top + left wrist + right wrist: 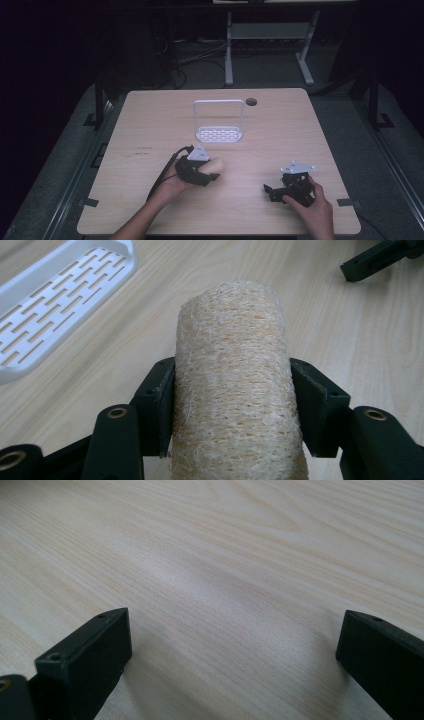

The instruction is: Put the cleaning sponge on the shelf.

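Left gripper clamped on a pale loofah roll, jaws pressing both its sides, low over the wooden table. Just beyond, a white slotted rack with a tall hoop handle. Right gripper spread wide, resting near the table's front edge.

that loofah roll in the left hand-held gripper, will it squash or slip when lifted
The loofah looks coarse and fibrous, so it probably grips the pads well rather than slipping. Its open weave suggests it is light and somewhat springy. Being cylindrical, it may roll if set down on the table.
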The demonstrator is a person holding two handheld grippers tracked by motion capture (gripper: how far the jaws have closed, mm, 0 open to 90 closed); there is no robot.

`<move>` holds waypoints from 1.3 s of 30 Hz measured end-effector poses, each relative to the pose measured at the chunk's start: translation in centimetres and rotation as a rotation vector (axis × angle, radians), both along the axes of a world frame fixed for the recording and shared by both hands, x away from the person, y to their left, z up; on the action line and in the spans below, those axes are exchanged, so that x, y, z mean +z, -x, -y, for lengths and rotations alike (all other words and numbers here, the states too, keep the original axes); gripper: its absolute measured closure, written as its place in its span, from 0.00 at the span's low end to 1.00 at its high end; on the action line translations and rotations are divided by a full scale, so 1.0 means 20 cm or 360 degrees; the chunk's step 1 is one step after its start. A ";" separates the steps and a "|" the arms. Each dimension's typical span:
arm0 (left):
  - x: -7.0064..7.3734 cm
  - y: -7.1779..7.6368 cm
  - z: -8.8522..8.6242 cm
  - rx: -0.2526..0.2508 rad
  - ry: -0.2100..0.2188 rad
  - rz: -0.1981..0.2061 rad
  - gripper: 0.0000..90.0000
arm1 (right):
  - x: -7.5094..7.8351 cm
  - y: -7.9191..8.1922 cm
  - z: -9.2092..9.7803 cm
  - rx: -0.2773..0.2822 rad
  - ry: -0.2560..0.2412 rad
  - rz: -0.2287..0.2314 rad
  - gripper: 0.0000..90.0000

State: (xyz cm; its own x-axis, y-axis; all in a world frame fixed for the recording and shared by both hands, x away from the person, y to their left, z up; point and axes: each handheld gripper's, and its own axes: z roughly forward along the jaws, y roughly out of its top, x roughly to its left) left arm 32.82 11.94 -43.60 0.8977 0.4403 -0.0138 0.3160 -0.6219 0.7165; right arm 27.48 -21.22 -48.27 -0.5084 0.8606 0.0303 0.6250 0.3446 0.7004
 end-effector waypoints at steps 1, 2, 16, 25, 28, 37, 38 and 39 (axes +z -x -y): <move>0.00 -0.01 0.00 -0.0008 -0.0012 0.0002 0.46 | 0.00 0.00 0.00 0.0000 0.0000 0.0000 0.01; 0.01 -0.01 0.00 -0.0005 -0.0009 0.0006 0.46 | 0.00 0.00 0.00 0.0000 0.0000 0.0000 0.01; 0.04 -0.11 0.03 0.0019 -0.0012 0.0020 0.46 | 0.00 0.00 0.00 -0.0001 -0.0004 -0.0001 0.01; 0.05 -0.16 0.05 0.0026 -0.0016 0.0032 0.46 | 0.00 0.00 0.00 0.0002 0.0002 0.0000 0.01; 0.06 -0.18 0.06 0.0032 -0.0013 0.0035 0.46 | 0.00 0.00 0.00 0.0001 0.0000 0.0000 0.01; 0.07 -0.25 0.10 0.0044 -0.0013 0.0049 0.46 | 0.00 0.00 0.00 0.0001 0.0001 0.0001 0.01; 0.07 -0.25 0.10 0.0044 -0.0014 0.0049 0.46 | 0.00 0.00 0.00 0.0001 0.0002 0.0001 0.01; 0.07 -0.26 0.10 0.0048 -0.0011 0.0050 0.46 | 0.00 0.00 0.00 0.0000 0.0000 -0.0001 0.01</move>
